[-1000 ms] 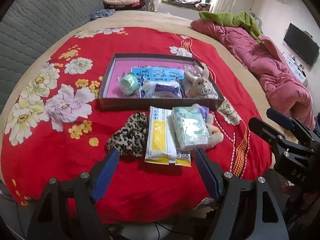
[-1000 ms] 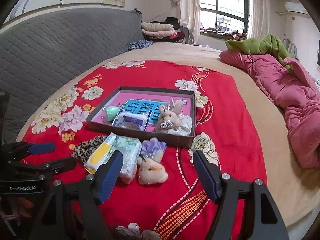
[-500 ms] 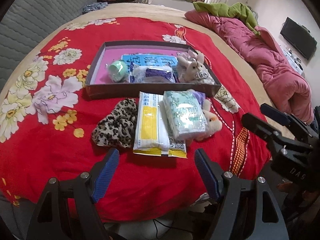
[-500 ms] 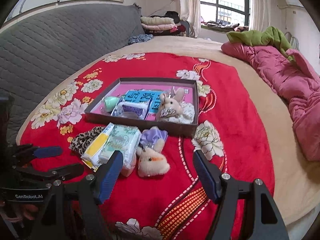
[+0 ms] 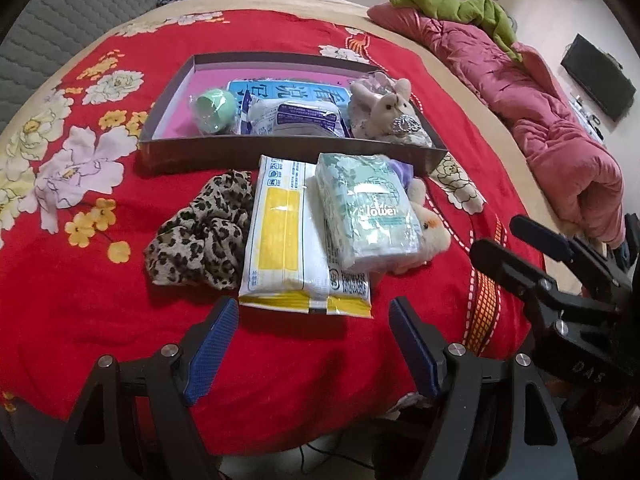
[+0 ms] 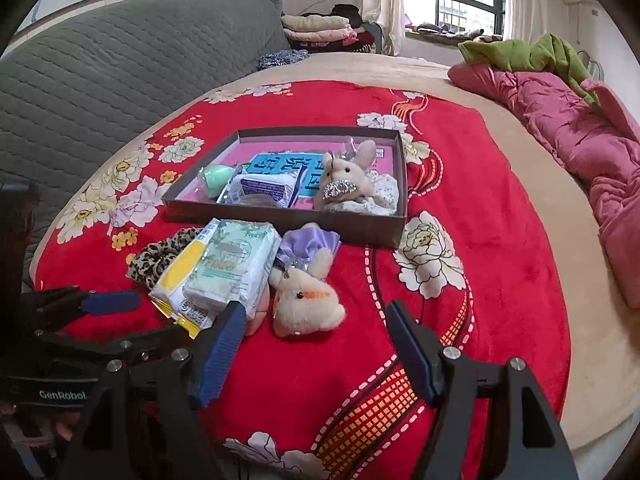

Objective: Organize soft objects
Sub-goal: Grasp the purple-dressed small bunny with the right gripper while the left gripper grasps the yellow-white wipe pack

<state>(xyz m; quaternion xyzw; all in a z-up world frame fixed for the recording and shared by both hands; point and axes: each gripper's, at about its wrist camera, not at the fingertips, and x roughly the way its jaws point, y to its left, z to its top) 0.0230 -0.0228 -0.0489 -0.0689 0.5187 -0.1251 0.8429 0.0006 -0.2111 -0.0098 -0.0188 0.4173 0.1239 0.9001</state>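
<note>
Partly done: bunny (image 5: 384, 110), wipes, sponge lie in tray (image 5: 280, 158). In front of tray: scrunchie (image 5: 200, 232), two packs, plush (image 6: 306, 304). Left gripper (image 5: 312, 336), right gripper (image 6: 316, 340): jaws wide, empty.

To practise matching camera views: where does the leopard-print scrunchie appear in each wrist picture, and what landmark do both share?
Left wrist: leopard-print scrunchie left of centre, beside the yellow-and-white pack.
Right wrist: leopard-print scrunchie at left, partly behind that pack.
Shared landmark: the dark tray behind it.

Both tools (image 5: 312, 340) (image 6: 316, 344) have lowered toward the packs (image 5: 304, 236).
</note>
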